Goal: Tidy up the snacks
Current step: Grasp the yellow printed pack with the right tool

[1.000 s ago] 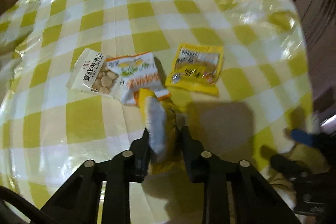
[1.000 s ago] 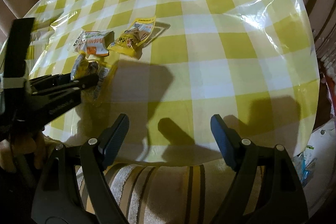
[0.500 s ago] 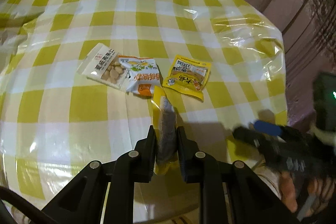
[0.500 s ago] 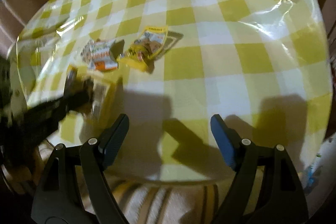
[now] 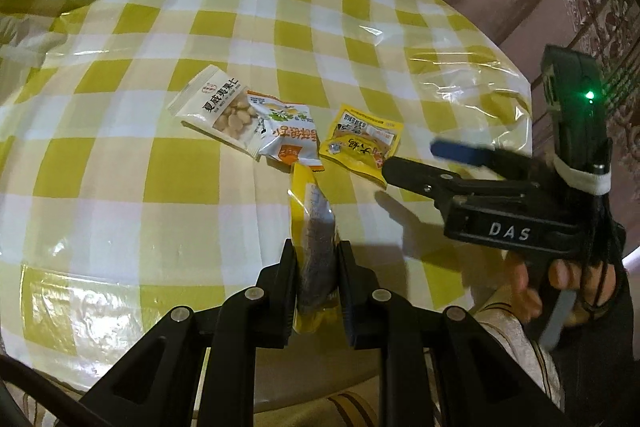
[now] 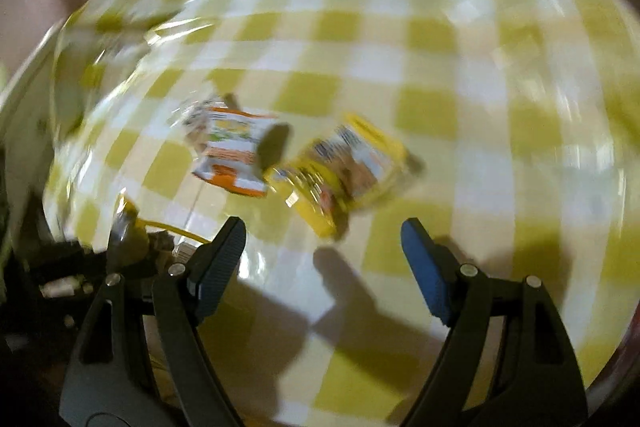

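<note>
On the checked yellow-and-white tabletop [image 5: 120,183], three snack packets lie in a row, taken here from the orange-and-white packet [image 5: 290,137] in the middle. Touching and partly under its far-left side lies a white nut packet [image 5: 218,107]; just beside it on the right lies a yellow packet [image 5: 362,143]. Nearer the camera than the orange-and-white packet, its tip almost reaching that packet's near edge, a yellow-and-clear packet [image 5: 314,239] stands on edge, clenched between the two black fingers of the left gripper [image 5: 316,279]. To the right of the yellow packet, the right gripper [image 5: 416,163] reaches in from the side, a hand [image 5: 560,283] on its handle; its blue-padded upper finger and black lower finger are spread apart with nothing between them.

From the right wrist view, blurred by motion, the right gripper's fingers [image 6: 224,259] stand wide apart, and the yellow packet [image 6: 340,171] lies on the cloth just beyond them, right of the orange-and-white packet [image 6: 232,155].
</note>
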### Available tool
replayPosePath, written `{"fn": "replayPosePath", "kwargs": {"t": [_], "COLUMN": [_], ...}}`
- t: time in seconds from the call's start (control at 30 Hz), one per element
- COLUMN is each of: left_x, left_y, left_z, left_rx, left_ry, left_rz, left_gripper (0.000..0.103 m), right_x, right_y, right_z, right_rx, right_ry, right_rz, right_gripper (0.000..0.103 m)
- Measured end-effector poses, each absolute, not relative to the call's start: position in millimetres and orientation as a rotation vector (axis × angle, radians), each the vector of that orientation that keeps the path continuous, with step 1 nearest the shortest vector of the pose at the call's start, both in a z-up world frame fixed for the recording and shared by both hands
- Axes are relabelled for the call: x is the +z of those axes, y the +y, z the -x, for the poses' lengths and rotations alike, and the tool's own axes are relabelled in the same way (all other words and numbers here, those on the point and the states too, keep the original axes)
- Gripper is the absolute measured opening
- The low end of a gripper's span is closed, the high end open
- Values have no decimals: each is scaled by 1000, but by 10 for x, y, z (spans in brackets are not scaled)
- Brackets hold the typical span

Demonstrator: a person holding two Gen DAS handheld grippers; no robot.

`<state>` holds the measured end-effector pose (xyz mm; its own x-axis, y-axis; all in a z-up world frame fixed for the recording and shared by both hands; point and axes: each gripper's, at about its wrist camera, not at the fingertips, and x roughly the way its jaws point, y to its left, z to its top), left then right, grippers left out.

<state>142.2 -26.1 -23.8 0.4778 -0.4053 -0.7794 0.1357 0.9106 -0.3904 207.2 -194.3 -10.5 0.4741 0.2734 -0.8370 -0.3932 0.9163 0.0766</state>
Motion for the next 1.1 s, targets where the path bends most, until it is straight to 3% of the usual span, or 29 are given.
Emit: {"fn": "replayPosePath", "kwargs": {"t": [0.8,0.93,1.1], "left_x": [-282,-303,-301], "left_y": [-152,-144,-145], "left_z": [-1444,-1463,-1463], "left_rx": [-331,-329,-326], "left_ry": [1025,1033,1033], "left_rz": [353,357,360], "left_gripper": [19,20,20], "right_x": [-566,-535,-525], "right_y": [-1523,-1570,-1547], "right_z": [-2492,-2550,-2556], "right_rx": [789,758,739], "right_ry": [1055,1023,1001], "right_rz": [596,536,538], "right_gripper": [82,59,56]}}
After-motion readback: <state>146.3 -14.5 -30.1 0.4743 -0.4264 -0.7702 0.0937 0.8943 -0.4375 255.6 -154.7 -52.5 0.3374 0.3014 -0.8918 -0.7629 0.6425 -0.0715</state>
